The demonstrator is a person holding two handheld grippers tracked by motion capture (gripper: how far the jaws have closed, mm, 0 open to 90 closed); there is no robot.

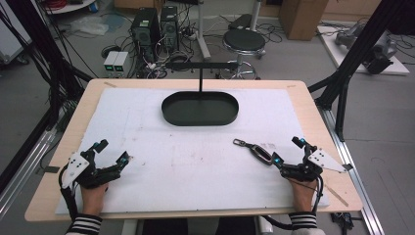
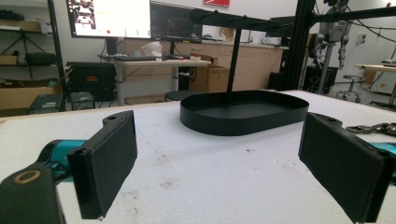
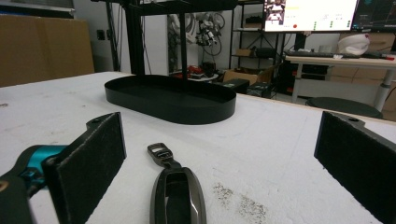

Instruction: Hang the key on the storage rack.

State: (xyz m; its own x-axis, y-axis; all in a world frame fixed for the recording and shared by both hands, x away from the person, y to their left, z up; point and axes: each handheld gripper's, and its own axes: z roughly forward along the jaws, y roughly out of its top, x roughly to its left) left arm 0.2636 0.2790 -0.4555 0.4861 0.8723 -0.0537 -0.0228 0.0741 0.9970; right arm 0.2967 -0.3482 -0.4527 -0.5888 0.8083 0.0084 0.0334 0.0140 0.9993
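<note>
A dark metal carabiner clip [image 1: 253,150] lies flat on the white foam mat [image 1: 195,161], right of centre. My right gripper [image 1: 288,151] is open at the clip's near end, and one jaw tip is next to it. In the right gripper view the clip [image 3: 177,193] lies between the two black pads [image 3: 91,163], nearer the left one, with nothing pinched. My left gripper [image 1: 113,151] is open and empty at the mat's front left. A black oval tray [image 1: 199,110] with an upright T-shaped stand [image 1: 200,66] sits at the back centre. From the left gripper [image 2: 219,140] the tray [image 2: 243,114] is straight ahead.
The mat covers a wooden table [image 1: 308,98] whose edges show all round. Black frame posts [image 1: 342,88] rise at both sides. On the floor beyond are computer towers [image 1: 154,27], a round stool [image 1: 243,41] and cables. Bare mat lies between the two grippers.
</note>
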